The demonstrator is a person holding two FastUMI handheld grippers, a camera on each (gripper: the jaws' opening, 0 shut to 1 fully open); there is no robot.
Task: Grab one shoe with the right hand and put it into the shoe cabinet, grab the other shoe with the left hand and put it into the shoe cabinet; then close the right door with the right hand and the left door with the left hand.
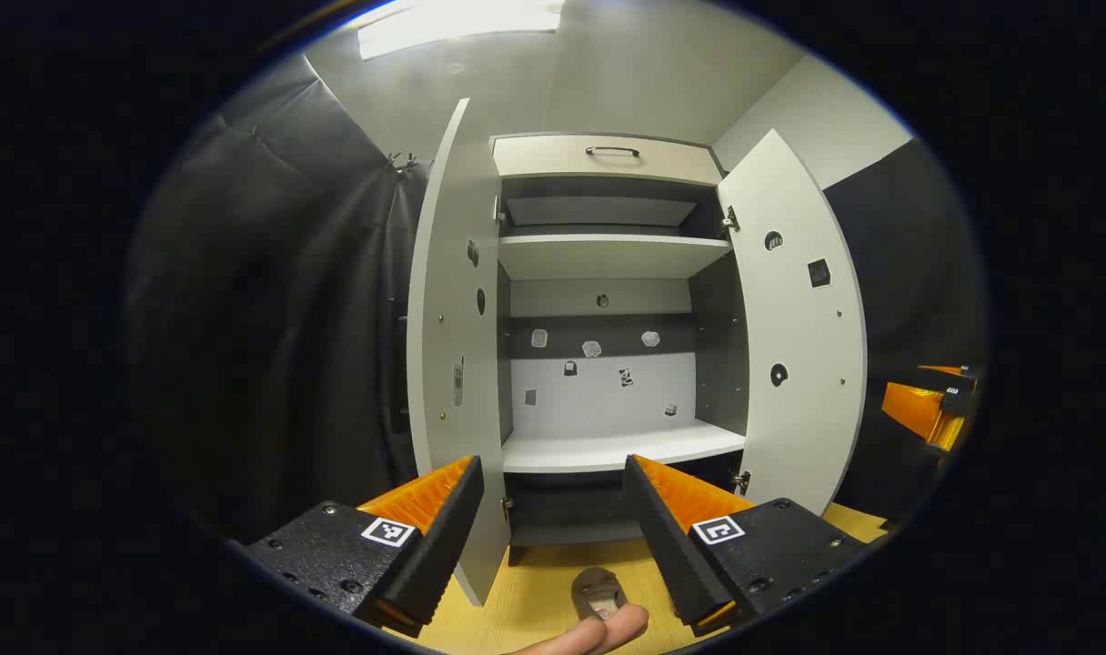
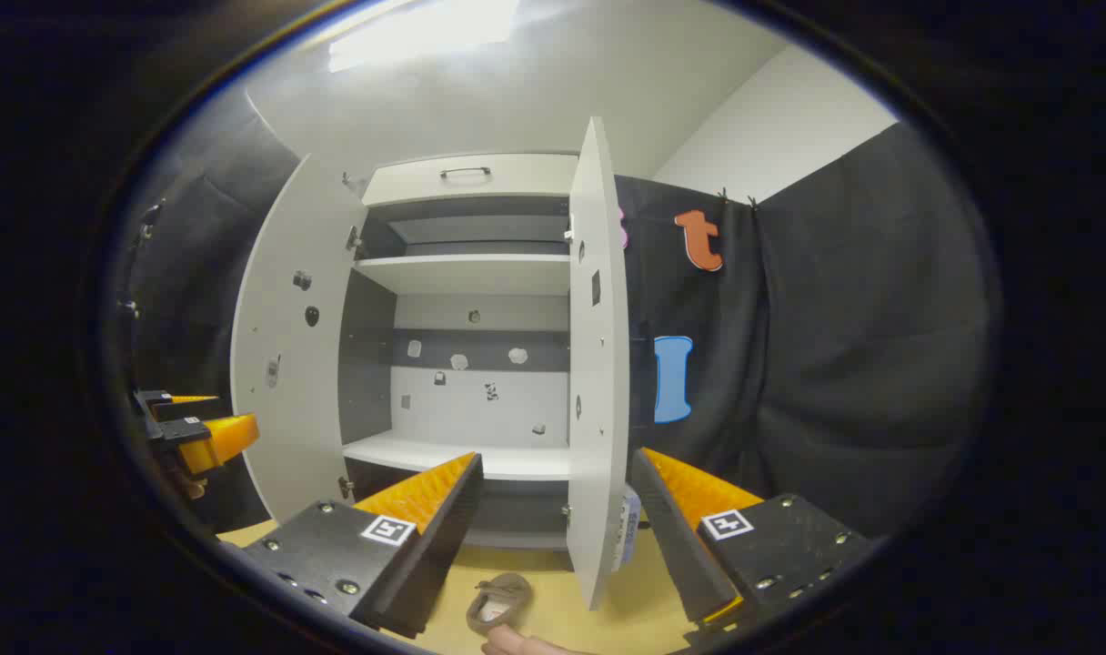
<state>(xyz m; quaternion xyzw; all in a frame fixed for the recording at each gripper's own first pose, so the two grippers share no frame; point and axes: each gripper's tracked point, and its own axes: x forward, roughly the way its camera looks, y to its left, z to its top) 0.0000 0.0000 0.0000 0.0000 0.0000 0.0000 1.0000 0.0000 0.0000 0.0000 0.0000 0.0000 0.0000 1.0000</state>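
Both tongs [image 1: 553, 523] [image 2: 558, 518] gape wide, empty; shoe [image 1: 598, 593] on floor; cabinet [image 1: 608, 309] doors open.

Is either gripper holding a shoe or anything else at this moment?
Nothing is held. The left gripper and right gripper both have open, empty jaws; a shoe lies on the floor.

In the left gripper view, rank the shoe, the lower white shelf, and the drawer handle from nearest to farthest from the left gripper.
1. Shoe: on the floor just ahead, below the gap between the left gripper's open fingers.
2. Lower white shelf: inside the shoe cabinet, between the open doors.
3. Drawer handle: at the cabinet's top, farthest.
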